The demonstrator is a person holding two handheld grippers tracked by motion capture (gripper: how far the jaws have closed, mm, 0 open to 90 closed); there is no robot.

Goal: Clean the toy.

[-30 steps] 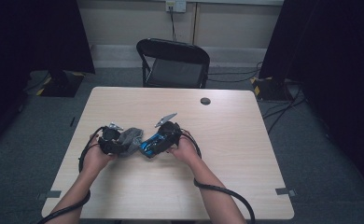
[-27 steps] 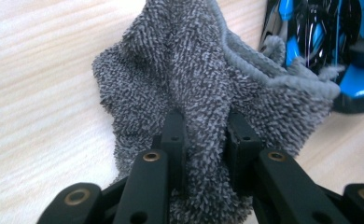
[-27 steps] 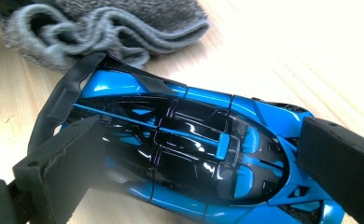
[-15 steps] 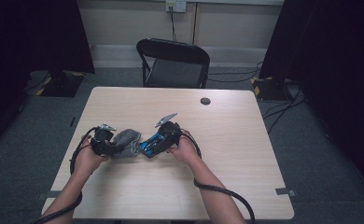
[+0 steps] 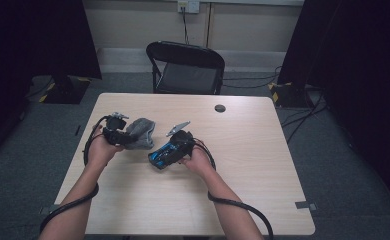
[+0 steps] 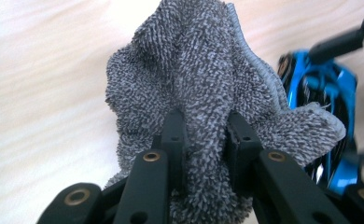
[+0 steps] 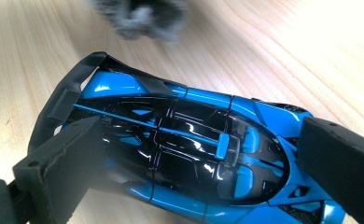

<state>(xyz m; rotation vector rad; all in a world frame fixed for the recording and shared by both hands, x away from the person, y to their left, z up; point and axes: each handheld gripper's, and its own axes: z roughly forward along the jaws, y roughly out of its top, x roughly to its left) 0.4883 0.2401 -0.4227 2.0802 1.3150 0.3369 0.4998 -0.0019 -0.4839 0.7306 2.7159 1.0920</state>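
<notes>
Worktop (image 5: 263, 165) carries two things we count: one grey cloth (image 5: 139, 132) and one blue toy car (image 5: 165, 152). Our left gripper (image 5: 125, 135) is clamped on the cloth, at ten o'clock from the car. Our right gripper (image 5: 170, 150) clasps the car's two sides near centre.

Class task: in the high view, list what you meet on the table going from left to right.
Left claw → grey cloth → blue toy car → right claw → small dark disc.
</notes>
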